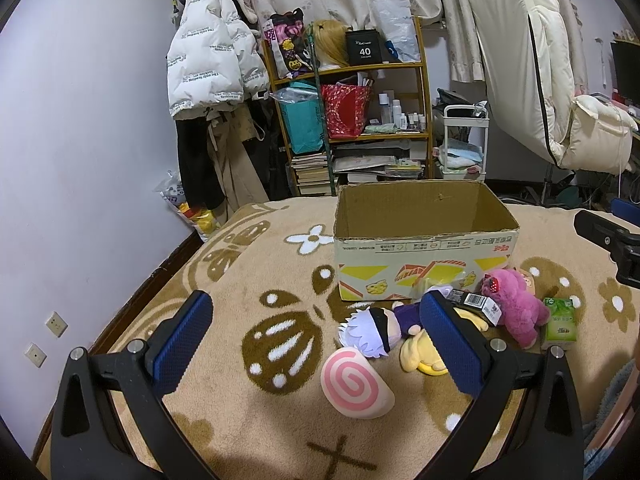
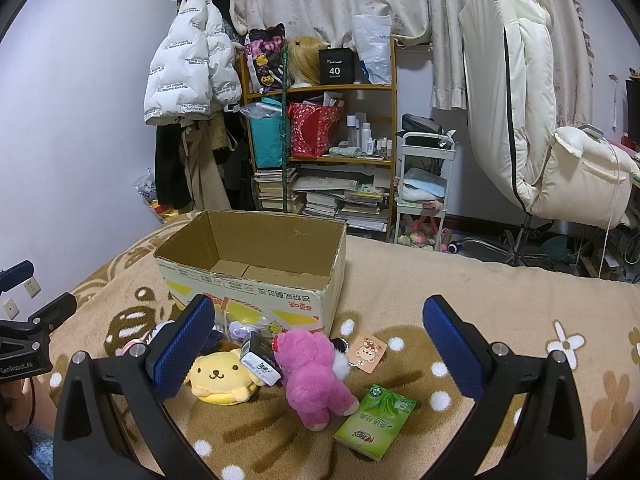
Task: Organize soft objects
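An open, empty cardboard box (image 1: 424, 240) stands on the bed; it also shows in the right wrist view (image 2: 256, 272). In front of it lie a pink swirl cushion (image 1: 354, 382), a white-haired doll (image 1: 372, 330), a yellow plush (image 2: 220, 376), a pink plush bear (image 2: 312, 376), a black tagged packet (image 2: 260, 358) and a green tissue pack (image 2: 374, 420). My left gripper (image 1: 318, 334) is open and empty, hovering above the swirl cushion and doll. My right gripper (image 2: 320, 336) is open and empty above the pink bear.
The bed is covered by a tan flower-patterned blanket (image 1: 240, 320). A small bear card (image 2: 366, 352) lies beside the pink bear. Behind stand a cluttered shelf (image 1: 352, 120), hanging coats (image 1: 212, 60), a white cart (image 2: 424, 184) and a chair with a white coat (image 2: 532, 120).
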The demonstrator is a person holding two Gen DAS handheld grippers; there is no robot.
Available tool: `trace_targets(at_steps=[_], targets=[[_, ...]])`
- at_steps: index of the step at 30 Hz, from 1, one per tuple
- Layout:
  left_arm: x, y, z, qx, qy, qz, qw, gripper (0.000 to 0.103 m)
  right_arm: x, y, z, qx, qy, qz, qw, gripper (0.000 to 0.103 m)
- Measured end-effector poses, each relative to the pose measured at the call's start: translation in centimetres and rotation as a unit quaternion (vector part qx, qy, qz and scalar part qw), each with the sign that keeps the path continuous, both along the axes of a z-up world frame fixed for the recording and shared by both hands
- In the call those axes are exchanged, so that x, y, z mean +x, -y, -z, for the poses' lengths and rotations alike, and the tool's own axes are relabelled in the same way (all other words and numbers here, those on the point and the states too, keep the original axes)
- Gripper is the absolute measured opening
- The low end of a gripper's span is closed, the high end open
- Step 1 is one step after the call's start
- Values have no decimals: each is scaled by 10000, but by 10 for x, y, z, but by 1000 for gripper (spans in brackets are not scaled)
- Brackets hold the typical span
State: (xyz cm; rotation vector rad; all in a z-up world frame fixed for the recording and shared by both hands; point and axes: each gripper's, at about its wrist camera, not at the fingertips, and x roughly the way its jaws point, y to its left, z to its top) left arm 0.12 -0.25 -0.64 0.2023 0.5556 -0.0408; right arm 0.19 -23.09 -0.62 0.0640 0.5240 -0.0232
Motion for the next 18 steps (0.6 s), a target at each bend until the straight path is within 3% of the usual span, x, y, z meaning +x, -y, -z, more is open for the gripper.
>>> trace_targets(at_steps=[18], targets=[[-1,-3,-1,0,19,-10,10000,102,1,0,2,-6,-13,16,10000,103]])
